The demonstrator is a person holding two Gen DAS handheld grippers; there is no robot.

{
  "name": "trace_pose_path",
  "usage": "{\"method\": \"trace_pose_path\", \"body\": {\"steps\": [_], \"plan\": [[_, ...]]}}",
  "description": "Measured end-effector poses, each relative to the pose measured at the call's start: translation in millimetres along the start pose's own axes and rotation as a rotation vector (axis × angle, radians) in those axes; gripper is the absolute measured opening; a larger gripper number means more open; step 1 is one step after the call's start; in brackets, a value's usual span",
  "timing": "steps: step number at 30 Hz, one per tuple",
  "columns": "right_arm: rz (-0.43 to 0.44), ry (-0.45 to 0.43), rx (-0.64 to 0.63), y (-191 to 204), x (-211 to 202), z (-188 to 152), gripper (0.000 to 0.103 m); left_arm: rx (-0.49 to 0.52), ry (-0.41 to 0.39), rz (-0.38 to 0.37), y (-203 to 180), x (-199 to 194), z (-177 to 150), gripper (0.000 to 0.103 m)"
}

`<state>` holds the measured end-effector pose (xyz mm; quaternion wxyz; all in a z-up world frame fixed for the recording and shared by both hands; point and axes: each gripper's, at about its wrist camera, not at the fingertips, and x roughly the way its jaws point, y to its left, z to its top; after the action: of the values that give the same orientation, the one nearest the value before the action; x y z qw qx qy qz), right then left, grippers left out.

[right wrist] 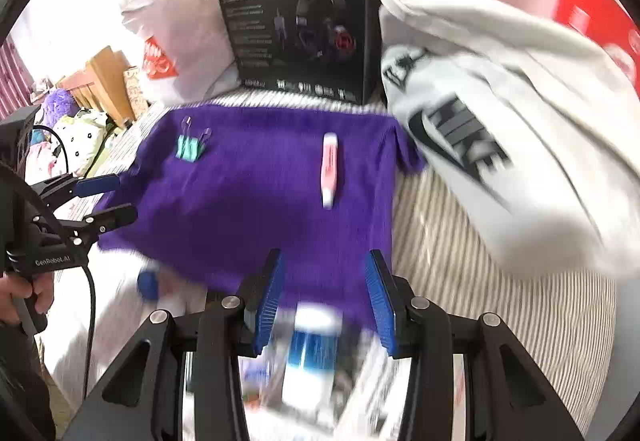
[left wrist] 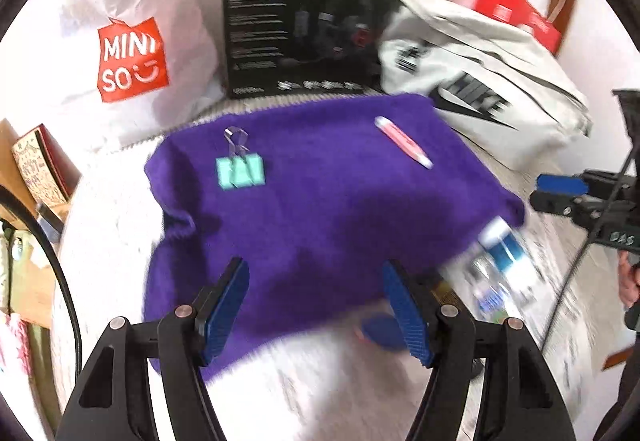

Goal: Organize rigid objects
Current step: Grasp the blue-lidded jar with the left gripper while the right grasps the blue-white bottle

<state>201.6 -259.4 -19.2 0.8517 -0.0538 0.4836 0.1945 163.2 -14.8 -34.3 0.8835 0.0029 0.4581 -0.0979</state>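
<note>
A purple cloth [left wrist: 320, 209] [right wrist: 256, 193] lies on the bed. On it are a teal binder clip [left wrist: 240, 171] [right wrist: 189, 149] at the far left and a pink and white pen-like object [left wrist: 404, 142] [right wrist: 330, 169] at the far right. A blue and white tube [left wrist: 502, 241] [right wrist: 312, 353] lies on printed paper off the cloth's near right edge. My left gripper [left wrist: 316, 305] is open and empty above the cloth's near edge. My right gripper [right wrist: 324, 297] is open, with the tube just below its fingers.
A black headset box [left wrist: 304, 21] [right wrist: 300, 21] stands behind the cloth. A white Miniso bag [left wrist: 132, 57] is at the left, a white Nike bag [left wrist: 480, 93] [right wrist: 480, 137] at the right. A small blue object [left wrist: 378, 331] [right wrist: 149, 283] lies near the cloth's front edge.
</note>
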Motion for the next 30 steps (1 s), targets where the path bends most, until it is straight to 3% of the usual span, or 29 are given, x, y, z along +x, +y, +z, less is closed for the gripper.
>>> {"method": "trace_pose_path", "body": {"steps": [8, 19, 23, 30], "plan": [[0.025, 0.089, 0.050, -0.2, 16.6, -51.1, 0.042, 0.043, 0.029, -0.027, -16.6, -4.0, -34.5, 0.068], [0.003, 0.125, 0.016, 7.8, 46.1, -48.5, 0.042, 0.056, 0.078, -0.062, -17.2, 21.1, -42.2, 0.068], [0.006, 0.134, 0.011, 6.7, 54.4, -45.0, 0.042, 0.109, 0.098, -0.018, -26.1, 30.9, -40.1, 0.068], [-0.020, 0.128, -0.038, 11.6, 61.7, -45.4, 0.039, 0.096, 0.100, -0.041, -24.8, 37.2, -42.0, 0.065]]}}
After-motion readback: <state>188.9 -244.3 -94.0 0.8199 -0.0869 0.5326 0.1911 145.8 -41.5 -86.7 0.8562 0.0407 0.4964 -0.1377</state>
